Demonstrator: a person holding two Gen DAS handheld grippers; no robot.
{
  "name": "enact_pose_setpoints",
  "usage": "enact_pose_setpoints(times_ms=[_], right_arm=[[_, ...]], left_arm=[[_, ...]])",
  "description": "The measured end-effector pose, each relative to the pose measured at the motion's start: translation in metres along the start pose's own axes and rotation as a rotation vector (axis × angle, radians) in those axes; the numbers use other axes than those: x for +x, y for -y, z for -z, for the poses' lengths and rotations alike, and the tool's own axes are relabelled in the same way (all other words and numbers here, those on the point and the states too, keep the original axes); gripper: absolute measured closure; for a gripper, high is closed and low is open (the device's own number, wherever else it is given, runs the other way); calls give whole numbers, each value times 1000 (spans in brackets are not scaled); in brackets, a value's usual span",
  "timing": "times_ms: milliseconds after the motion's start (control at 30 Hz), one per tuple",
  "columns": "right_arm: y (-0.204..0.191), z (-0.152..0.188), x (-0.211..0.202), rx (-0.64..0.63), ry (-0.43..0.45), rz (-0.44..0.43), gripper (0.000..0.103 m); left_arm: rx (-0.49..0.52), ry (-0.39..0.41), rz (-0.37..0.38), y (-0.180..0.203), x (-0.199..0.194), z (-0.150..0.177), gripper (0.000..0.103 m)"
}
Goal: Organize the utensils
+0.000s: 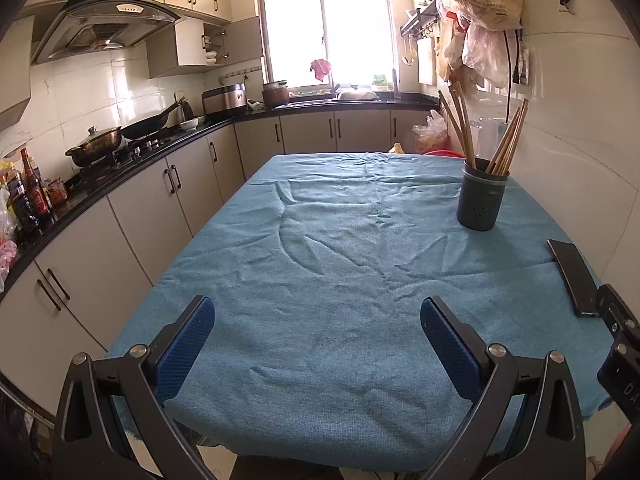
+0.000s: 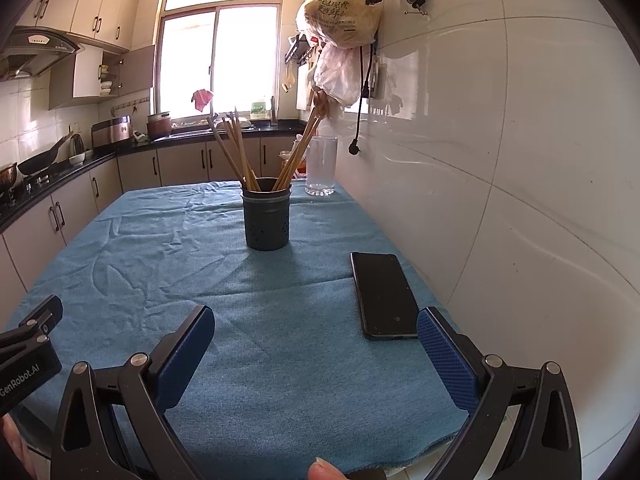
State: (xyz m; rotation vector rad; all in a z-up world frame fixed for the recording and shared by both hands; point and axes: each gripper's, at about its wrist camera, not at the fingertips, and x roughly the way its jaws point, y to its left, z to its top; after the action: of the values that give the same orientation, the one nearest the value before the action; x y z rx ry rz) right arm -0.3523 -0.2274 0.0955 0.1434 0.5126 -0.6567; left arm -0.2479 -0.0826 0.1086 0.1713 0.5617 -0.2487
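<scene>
Wooden chopsticks [image 2: 240, 148] fanned upright in dark perforated holder [image 2: 267, 216], toward table's [image 2: 280, 360] far right edge. Well ahead of left gripper [image 1: 318, 344] and right gripper [image 2: 316, 348], both spread wide, empty.

Matt blue cloth [image 2: 280, 320], wooden chopsticks [image 2: 236, 148], glossy black phone [image 2: 382, 294], glossy white wall tiles [image 2: 520, 160]

Table with blue cloth [image 2: 280, 320], chopstick holder [image 2: 267, 220], phone [image 2: 382, 296], glass [image 2: 321, 166]

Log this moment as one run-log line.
left gripper: open, empty | right gripper: open, empty | chopsticks: upright in holder | phone: flat on blue cloth, near wall
</scene>
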Motion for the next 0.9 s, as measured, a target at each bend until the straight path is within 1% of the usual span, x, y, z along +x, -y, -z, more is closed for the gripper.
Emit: enact_pose_setpoints(times_ms=[233,900], right_arm=[[-4,2,1,-9,-5,-5,0],[-6,3,4,-20,-14,-10,0]], left_arm=[[-4,-7,-10,0,3,0,1],[1,-16,-4,0,6,0,1]])
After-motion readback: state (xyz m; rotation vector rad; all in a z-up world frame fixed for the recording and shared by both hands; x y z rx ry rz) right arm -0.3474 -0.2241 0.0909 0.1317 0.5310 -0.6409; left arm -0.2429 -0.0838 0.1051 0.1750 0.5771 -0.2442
